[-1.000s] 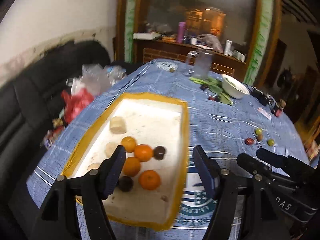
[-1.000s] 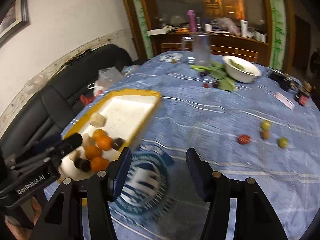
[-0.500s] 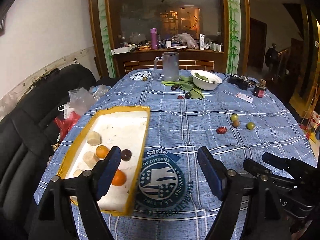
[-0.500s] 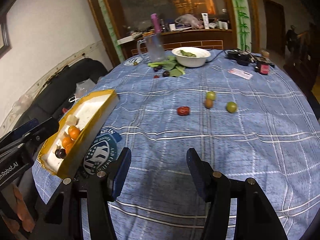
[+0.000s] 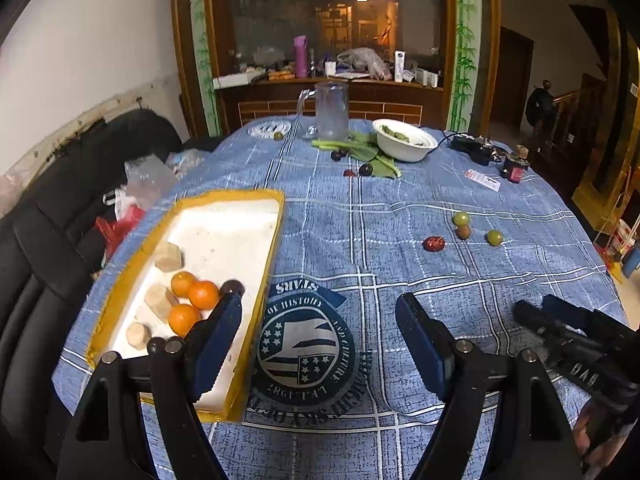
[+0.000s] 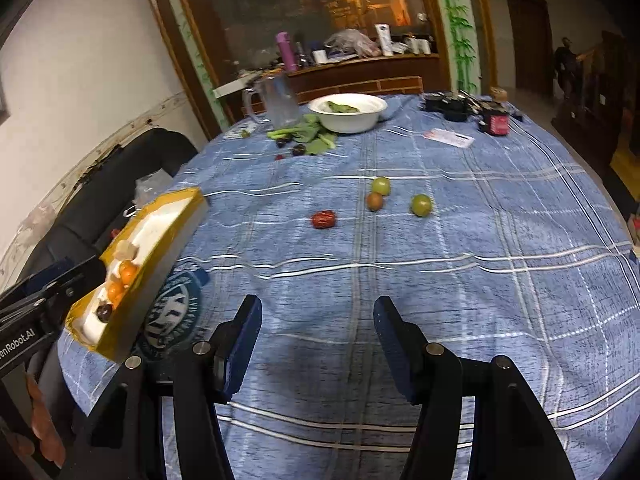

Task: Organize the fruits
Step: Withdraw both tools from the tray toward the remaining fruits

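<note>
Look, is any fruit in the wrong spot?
Yes. Four small fruits lie loose on the blue checked tablecloth: a red one, a brown one and two green ones, while the oranges sit in the yellow-rimmed white tray.

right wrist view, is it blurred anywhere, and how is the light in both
Right wrist view: the yellow-rimmed white foam tray at the left edge is smeared, and the fisheye bends the blue plaid tablecloth. Left wrist view: sharper, the tray is crisp. Both are dim, with warm lamps glowing behind the glass at the back.
</note>
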A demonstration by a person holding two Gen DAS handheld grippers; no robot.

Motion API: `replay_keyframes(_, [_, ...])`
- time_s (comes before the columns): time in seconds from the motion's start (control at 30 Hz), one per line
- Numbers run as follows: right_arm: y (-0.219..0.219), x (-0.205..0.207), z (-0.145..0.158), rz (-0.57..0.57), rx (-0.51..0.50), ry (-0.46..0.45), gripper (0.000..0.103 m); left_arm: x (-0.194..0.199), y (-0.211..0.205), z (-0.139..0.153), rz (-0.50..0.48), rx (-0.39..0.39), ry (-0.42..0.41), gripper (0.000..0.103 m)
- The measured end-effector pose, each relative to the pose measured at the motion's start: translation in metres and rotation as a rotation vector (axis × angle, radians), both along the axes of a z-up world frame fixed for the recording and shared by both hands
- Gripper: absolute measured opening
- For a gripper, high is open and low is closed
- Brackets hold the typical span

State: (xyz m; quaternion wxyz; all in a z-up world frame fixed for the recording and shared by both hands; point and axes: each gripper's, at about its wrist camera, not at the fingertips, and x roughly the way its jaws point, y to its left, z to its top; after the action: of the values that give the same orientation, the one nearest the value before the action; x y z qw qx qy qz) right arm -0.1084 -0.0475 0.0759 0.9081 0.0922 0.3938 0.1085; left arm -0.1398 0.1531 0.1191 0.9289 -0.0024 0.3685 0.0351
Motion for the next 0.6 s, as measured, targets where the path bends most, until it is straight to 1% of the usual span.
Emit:
replay_keyframes(0.13, [-0.021, 0.011, -0.005, -0.048, 0.000, 0.030, 0.062, 0.013, 0.009, -0.015, 0.013, -0.064, 0.052, 0.079])
replay_keyframes(0.33, [-0.033, 0.040, -0.011, -0.063, -0.037, 0.050, 0.062, 0.031, 0.006, -0.031, -0.002, -0.085, 0.086, 0.079])
replay_keyframes(0.47, [-0.037, 0.069, -0.018, -0.069, -0.049, 0.070, 0.062, 0.057, -0.005, -0.034, -0.047, -0.117, 0.111, 0.079])
replay_keyframes(0.6, [-0.048, 0.102, -0.026, -0.118, -0.072, 0.087, 0.062, 0.087, -0.023, -0.031, -0.123, -0.169, 0.107, 0.078])
